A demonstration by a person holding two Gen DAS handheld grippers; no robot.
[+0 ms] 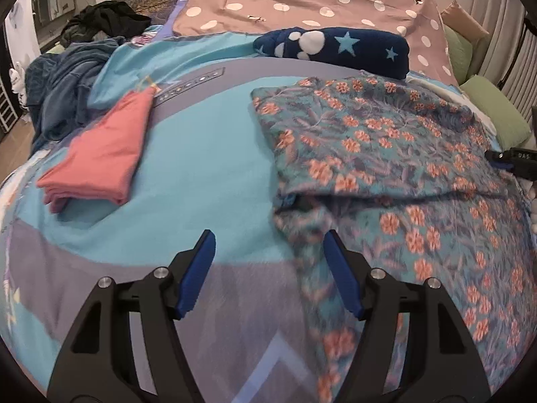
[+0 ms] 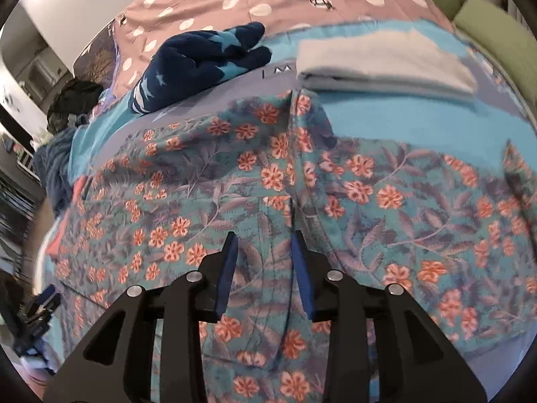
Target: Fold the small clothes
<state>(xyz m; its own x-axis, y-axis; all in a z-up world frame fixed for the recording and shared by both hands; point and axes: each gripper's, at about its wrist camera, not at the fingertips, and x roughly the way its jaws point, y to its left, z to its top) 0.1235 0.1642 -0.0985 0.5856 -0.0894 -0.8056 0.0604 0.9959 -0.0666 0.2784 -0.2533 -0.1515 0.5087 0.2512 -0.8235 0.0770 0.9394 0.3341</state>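
A teal floral garment with orange flowers lies spread on the bed, its far part folded over the near part. My left gripper hovers open over the garment's left edge, the right finger above the cloth and the left finger above the bedcover. In the right wrist view the floral garment fills the middle. My right gripper hangs just above it with its jaws partly apart. A seam of the cloth runs under the gap, and the pads press on nothing.
A folded pink garment lies to the left, a navy star-print piece behind, and a folded white piece at the back right. Dark clothes are heaped at the far left. Green pillows line the right edge.
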